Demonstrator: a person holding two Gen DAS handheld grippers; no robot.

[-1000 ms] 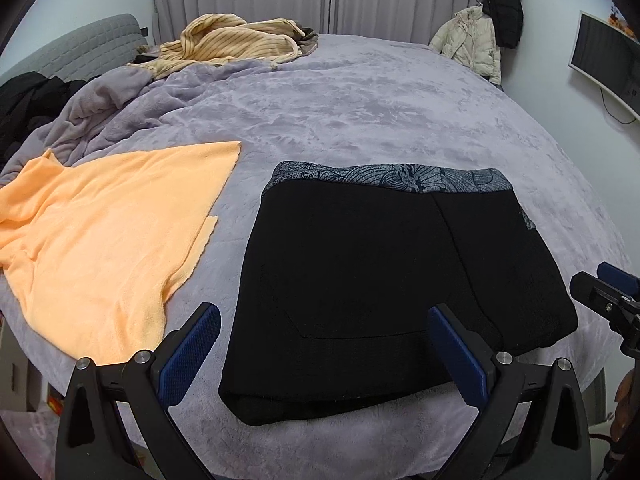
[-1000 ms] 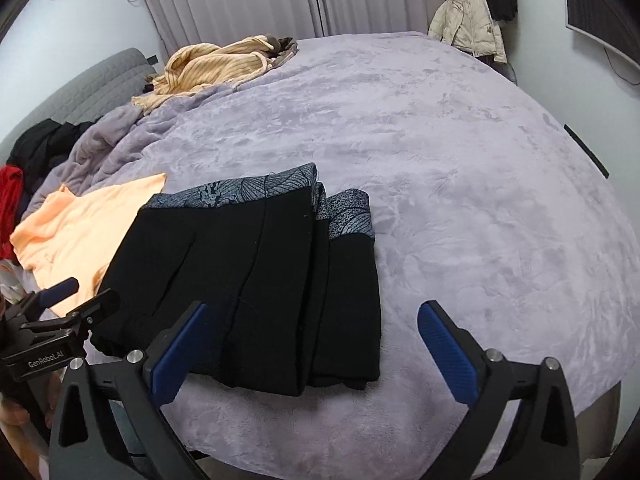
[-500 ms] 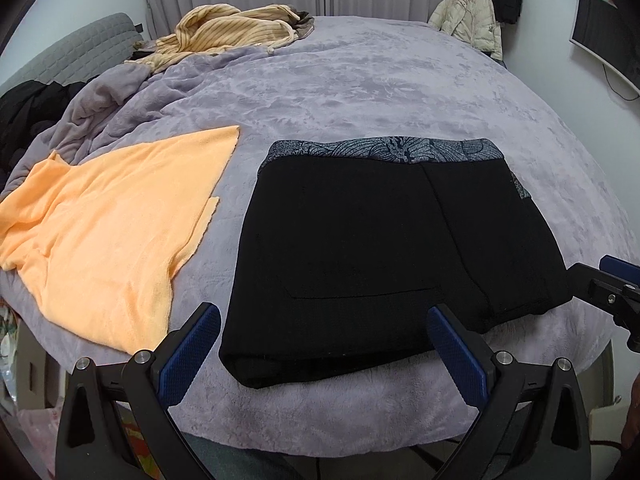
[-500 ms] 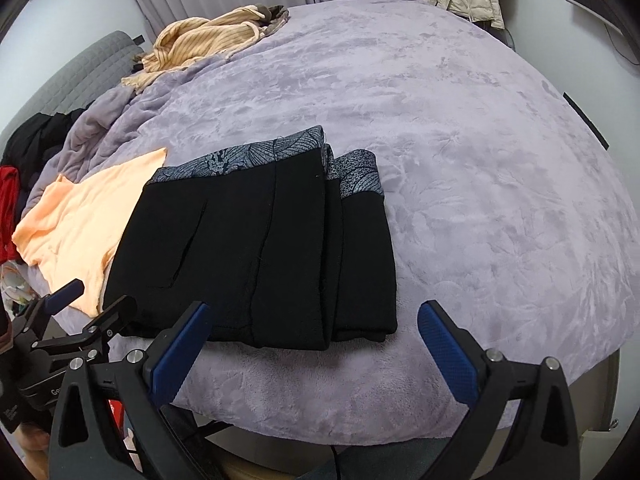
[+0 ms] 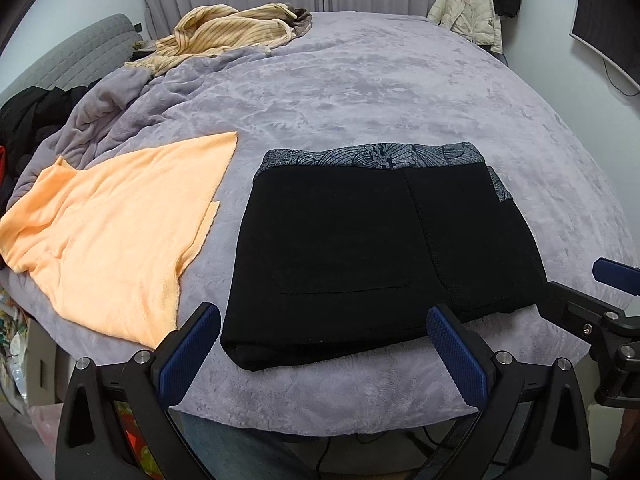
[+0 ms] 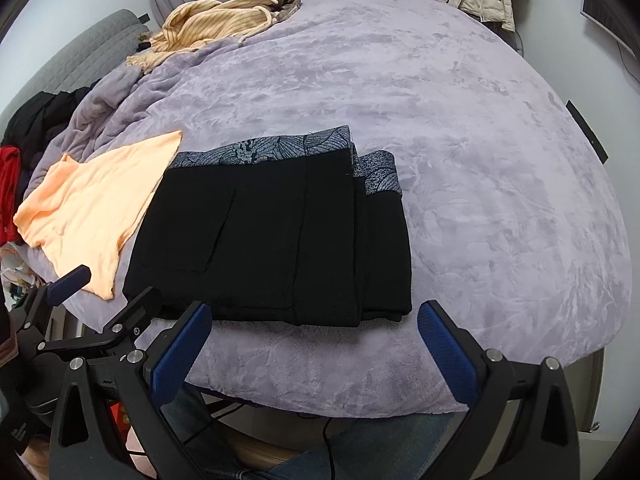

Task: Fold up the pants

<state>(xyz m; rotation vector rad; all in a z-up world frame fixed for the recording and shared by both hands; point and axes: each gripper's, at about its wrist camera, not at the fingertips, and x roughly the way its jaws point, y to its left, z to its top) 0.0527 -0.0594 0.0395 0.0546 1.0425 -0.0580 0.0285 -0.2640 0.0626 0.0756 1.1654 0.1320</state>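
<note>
1. My left claw [image 5: 324,354] and right claw [image 6: 314,346]: both wide, holding nothing, off the bed's [image 5: 360,80] near edge.
2. Pants [image 5: 372,256] folded flat on the bed ahead.
3. Orange shirt [image 5: 116,236] just beside them, left; striped top [image 5: 228,36] far back.

Matt black pants [image 5: 360,248] (plush blanket [image 5: 360,92])
</note>
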